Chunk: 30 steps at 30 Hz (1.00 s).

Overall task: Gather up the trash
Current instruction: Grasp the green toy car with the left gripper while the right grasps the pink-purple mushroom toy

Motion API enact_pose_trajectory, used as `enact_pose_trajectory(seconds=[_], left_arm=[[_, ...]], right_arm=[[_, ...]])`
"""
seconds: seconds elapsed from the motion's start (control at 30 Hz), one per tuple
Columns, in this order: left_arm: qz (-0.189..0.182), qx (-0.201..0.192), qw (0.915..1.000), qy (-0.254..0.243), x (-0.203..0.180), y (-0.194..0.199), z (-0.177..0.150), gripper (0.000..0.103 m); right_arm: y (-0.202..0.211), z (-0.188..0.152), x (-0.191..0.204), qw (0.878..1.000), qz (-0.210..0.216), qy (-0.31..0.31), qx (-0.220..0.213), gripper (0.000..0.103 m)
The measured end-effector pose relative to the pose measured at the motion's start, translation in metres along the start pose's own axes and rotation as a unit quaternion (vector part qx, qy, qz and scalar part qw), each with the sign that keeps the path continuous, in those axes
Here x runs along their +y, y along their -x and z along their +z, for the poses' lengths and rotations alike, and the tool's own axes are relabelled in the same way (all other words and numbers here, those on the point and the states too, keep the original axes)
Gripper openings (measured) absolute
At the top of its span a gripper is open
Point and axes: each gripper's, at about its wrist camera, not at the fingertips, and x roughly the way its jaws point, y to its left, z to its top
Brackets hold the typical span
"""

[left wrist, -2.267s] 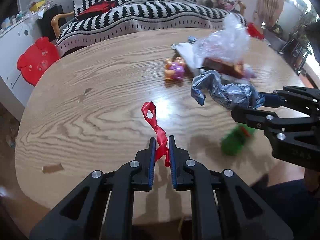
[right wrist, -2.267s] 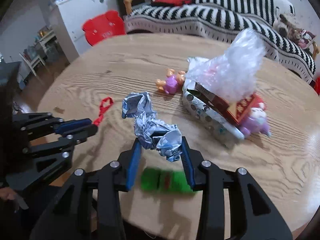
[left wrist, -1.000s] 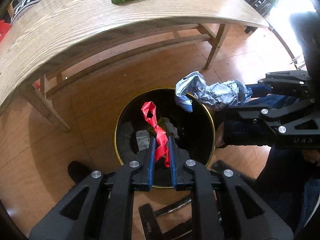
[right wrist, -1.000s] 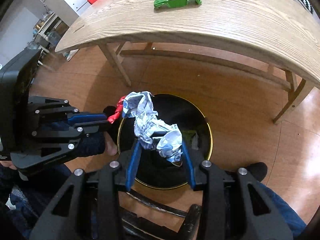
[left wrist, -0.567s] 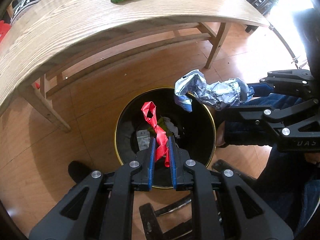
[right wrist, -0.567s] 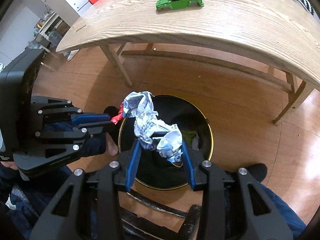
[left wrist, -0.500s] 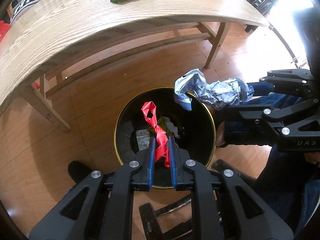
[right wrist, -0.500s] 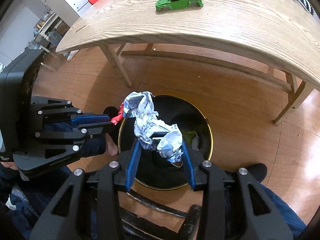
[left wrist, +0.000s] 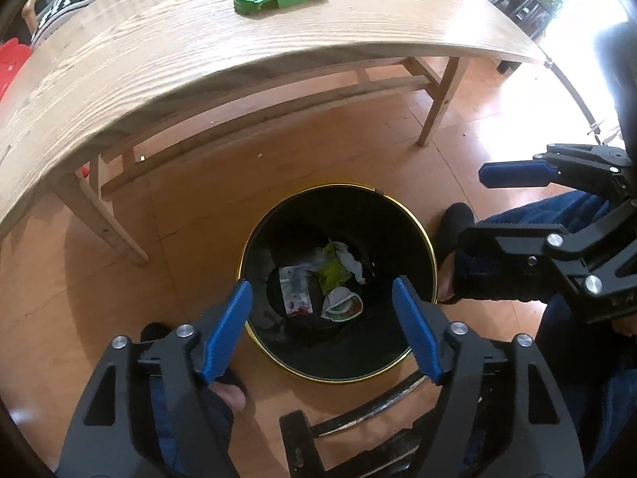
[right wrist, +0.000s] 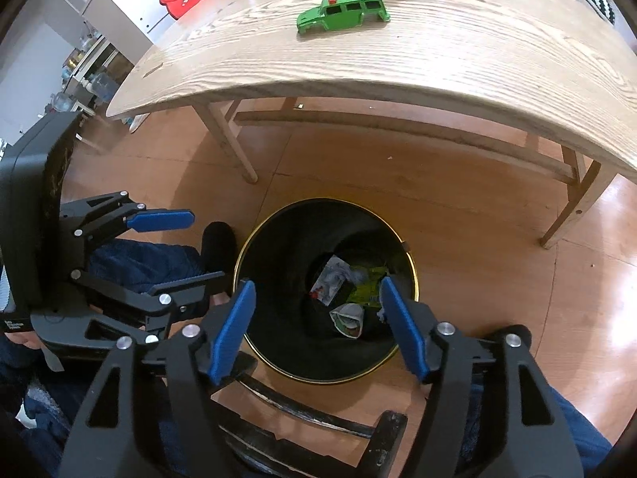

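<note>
While both tools hang over the bin (left wrist: 338, 199), left tool (left wrist: 322, 310) and right tool (right wrist: 316, 310) are opening, nothing between; let scraps drop clear before lifting.

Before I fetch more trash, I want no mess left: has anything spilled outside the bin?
No. The wrappers lie inside the black bin; the floor around it shows only tiny specks.
</note>
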Motion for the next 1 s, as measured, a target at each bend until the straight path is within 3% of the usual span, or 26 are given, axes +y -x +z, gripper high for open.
enact_pose_trajectory(seconds=[0.27,0.5,0.63,0.73,1.0], left_arm=[[0.014,-0.024,0.9996,-0.004,0.0,0.011,0.008,0.083],[0.034,-0.095,0.9948,-0.003,0.006,0.044,0.034,0.086],[0.068,-0.135,0.9876,-0.041,0.008,0.057,0.062,0.091],[0.082,-0.144,0.9841,-0.063,0.012,0.055,0.087,0.091],[0.071,-0.143,0.9853,-0.06,0.024,0.023,0.155,0.091]], right_arm=[[0.013,0.006,0.001,1.0,-0.004,0.001,-0.029,0.075],[0.051,0.027,-0.008,0.995,-0.005,-0.012,-0.097,0.079],[0.077,0.055,-0.021,0.99,-0.018,-0.019,-0.138,0.079],[0.09,0.083,-0.034,0.986,-0.029,-0.025,-0.161,0.079],[0.08,0.161,-0.075,0.982,-0.069,-0.052,-0.17,0.08]])
